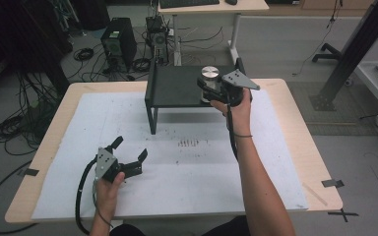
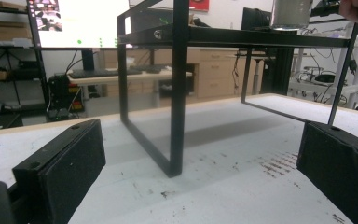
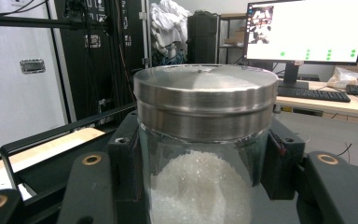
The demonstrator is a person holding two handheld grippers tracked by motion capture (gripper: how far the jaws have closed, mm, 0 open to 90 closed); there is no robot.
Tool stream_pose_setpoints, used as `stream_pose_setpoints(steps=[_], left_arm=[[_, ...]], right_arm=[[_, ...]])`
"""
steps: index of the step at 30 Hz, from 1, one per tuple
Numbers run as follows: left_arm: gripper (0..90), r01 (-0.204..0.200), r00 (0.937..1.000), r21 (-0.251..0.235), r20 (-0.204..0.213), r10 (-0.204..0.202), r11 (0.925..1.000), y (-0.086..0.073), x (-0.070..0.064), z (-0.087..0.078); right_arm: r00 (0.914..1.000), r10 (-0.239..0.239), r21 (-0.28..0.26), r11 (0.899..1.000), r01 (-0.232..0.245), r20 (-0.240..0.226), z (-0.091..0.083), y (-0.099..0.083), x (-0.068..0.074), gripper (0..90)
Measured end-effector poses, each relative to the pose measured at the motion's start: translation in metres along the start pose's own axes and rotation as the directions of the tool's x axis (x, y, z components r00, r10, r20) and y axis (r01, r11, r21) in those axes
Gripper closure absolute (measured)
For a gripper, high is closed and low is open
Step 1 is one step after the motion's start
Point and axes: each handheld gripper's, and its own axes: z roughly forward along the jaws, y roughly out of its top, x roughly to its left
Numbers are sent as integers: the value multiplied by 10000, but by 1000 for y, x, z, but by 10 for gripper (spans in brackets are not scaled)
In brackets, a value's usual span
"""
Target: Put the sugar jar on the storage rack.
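jar point(image 3: 205, 154) base cut off — contact hidden

Jar point(image 1: 209, 73) on shelf point(image 1: 177, 86), right end

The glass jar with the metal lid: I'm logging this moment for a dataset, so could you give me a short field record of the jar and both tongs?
object: clear glass jar with silver metal lid, holding white granules
location: on the black metal shelf stand, right part of its top
right tongs: jaws on either side of the jar, closed on it
left tongs: open, holding nothing, low over the white paper sheet
surface: light wooden table
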Motion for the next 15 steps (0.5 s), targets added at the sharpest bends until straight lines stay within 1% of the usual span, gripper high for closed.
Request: stream_pose_setpoints(steps=[5, 15], left_arm=[[14, -14, 10000, 9, 1, 14, 10000, 0, 0, 0], [14, -21, 10000, 12, 3, 21, 10000, 0, 0, 0]], right_arm=[[10000, -70, 113, 9999, 70, 4, 3, -3, 1, 440], [10000, -32, 14, 10000, 32, 37, 6, -5, 1, 439]])
